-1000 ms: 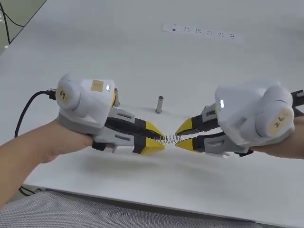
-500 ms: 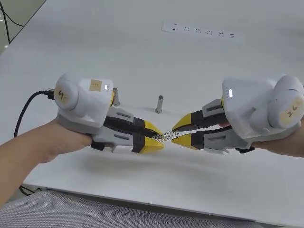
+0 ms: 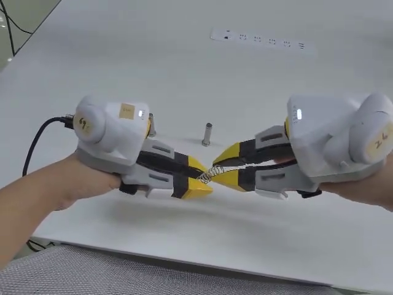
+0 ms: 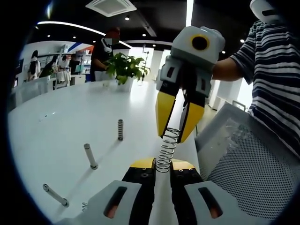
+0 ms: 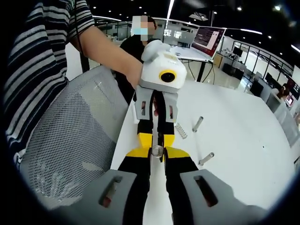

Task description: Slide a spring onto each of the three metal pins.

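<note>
Spring (image 3: 210, 174), a thin silvery coil slightly bowed, hangs above the white table (image 3: 184, 61) between two claws. At its 9 o'clock the left gripper (image 3: 202, 182) has its yellow-tipped jaws almost together, pinching one end. At 12 o'clock a bare metal pin (image 3: 207, 134) stands upright. At 3 o'clock the right gripper (image 3: 218, 171) has its jaws narrowed to a slit on the other end. In the left gripper view a second pin (image 4: 120, 129) wears a coil.
</note>
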The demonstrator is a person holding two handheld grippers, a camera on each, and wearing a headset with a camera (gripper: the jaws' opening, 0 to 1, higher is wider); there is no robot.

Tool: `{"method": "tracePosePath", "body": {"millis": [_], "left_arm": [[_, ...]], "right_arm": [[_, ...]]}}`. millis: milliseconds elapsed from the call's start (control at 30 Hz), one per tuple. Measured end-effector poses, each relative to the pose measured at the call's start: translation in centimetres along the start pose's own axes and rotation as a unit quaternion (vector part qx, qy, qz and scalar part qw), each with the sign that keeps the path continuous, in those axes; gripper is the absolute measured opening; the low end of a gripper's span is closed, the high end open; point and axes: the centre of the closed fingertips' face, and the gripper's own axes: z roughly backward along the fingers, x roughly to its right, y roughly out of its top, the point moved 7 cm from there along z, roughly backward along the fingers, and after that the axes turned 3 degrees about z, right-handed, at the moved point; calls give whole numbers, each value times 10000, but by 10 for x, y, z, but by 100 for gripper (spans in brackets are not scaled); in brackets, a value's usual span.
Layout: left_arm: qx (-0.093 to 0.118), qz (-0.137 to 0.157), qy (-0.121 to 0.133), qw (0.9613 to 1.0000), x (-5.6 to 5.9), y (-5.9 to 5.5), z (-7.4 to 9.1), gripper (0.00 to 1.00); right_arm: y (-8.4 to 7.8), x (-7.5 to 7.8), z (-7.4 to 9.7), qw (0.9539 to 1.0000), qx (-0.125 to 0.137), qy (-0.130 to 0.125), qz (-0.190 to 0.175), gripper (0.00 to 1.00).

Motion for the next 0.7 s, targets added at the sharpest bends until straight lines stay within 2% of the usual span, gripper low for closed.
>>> {"method": "tracePosePath", "body": {"millis": [267,533,700], "left_arm": [[8,-37,0,10000,1,2,-1,8],[-16,-114,-68,9999,5,6,-5,8],[-10,-112,-30,9999,3,6,-4,8]], "right_arm": [[5,1,-4,9997,212,-113,15,12],[9,-2,-6,9987,466,-178,-134,12],[9,-2,-5,9991,387,-184,73,12]]}}
